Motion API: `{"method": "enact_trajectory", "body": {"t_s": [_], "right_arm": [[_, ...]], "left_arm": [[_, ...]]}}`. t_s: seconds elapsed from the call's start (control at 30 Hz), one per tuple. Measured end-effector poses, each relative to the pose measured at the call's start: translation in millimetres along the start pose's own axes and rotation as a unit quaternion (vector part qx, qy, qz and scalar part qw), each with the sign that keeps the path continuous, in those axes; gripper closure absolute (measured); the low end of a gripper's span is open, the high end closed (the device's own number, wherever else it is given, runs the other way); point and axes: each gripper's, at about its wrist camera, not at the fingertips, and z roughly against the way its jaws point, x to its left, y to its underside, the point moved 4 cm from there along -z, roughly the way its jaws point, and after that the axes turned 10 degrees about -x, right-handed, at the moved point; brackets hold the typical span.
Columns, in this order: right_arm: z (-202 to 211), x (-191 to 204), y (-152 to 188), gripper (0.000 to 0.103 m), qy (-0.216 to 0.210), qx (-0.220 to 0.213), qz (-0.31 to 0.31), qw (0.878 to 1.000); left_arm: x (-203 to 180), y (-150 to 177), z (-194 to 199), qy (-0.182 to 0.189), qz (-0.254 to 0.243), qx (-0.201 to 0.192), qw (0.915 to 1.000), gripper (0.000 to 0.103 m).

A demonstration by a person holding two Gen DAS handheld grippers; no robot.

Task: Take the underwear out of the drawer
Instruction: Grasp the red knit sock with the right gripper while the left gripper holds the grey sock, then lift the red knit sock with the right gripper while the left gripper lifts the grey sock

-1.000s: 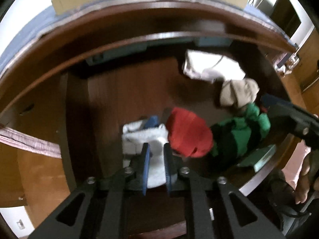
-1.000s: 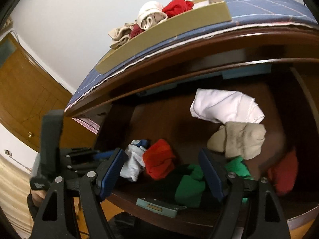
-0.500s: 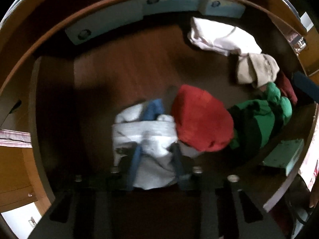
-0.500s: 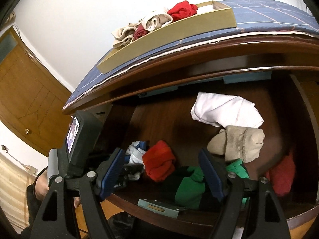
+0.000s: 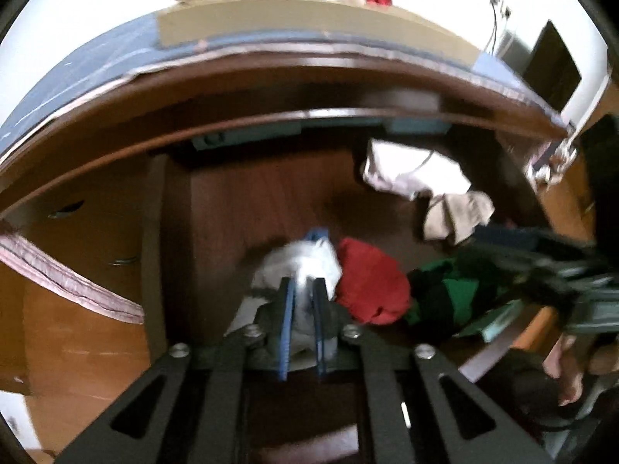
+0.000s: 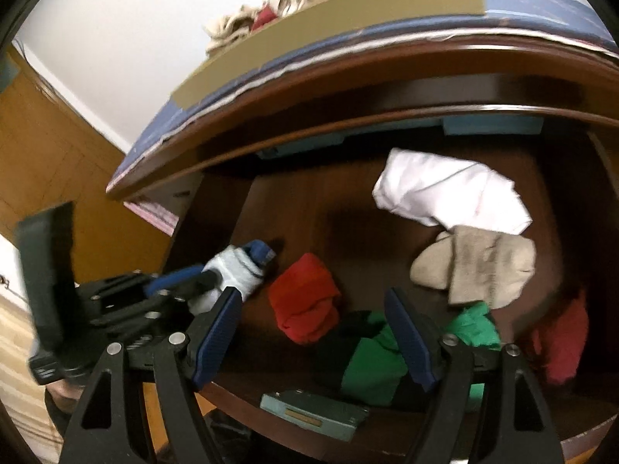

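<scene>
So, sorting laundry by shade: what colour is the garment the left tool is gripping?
Light grey-white garment with a blue band at one end, clamped in the left tool; clearest in the right wrist view.

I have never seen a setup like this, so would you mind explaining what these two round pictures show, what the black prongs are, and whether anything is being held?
There is no robot arm here: a person holds a hand-operated two-finger gripper in each hand, and each carries a wide-angle camera looking forward along its fingers, hence the round, bent pictures. The black prongs with blue pads at the bottom of each view are that gripper's own fingers.

Both look into an open wooden drawer. In it lie a red bundle, a green and black garment, a beige piece and a white piece. More clothes sit in a cardboard tray on top.

The left gripper is shut on a white and blue bundle. The right gripper is open and empty.
</scene>
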Motion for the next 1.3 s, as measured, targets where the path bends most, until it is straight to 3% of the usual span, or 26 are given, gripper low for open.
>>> {"method": "enact_trajectory", "body": {"t_s": [0.17,0.3,0.4,0.53,0.6,0.63,0.67,0.73,0.87,1.1,1.17,1.3], "right_arm": [[-30,12,6,0.025,-0.001,0.062,0.017,0.998],[-49,20,14,0.025,0.02,0.093,0.043,0.995],[-61,26,20,0.025,0.037,0.118,0.063,0.99],[-79,36,27,0.025,0.072,0.153,0.113,0.979],[-86,35,29,0.026,0.077,0.176,0.103,0.976],[-89,34,30,0.03,0.08,0.184,0.103,0.974],[-91,32,31,0.041,0.09,0.193,0.105,0.971],[-95,28,32,0.053,0.108,0.199,0.109,0.968],[-90,22,31,0.072,0.095,0.181,0.102,0.974],[-43,-2,15,0.074,0.02,0.057,0.014,0.998],[-26,-5,10,0.074,0.005,0.019,-0.001,1.0],[12,-2,1,0.074,0.003,-0.057,0.003,0.998]], "left_arm": [[8,2,14,0.005,0.013,-0.016,0.9998,0.096],[9,7,-3,-0.018,-0.005,0.016,0.9997,0.096],[17,12,-8,-0.021,0.009,0.035,0.9991,0.095],[27,13,-1,-0.013,0.039,0.036,0.9985,0.081],[29,13,5,-0.022,0.031,0.032,0.9987,0.074],[30,13,7,-0.026,0.028,0.031,0.9988,0.073],[30,13,9,-0.027,0.026,0.03,0.9988,0.071],[30,13,10,-0.023,0.026,0.03,0.999,0.066],[27,14,11,-0.019,0.017,0.031,0.9992,0.059],[18,16,-12,-0.003,0.019,0.069,0.9975,0.058],[12,18,-21,0.004,0.012,0.085,0.9963,0.058],[-2,15,-37,-0.028,-0.035,0.106,0.9933,0.053]]}}
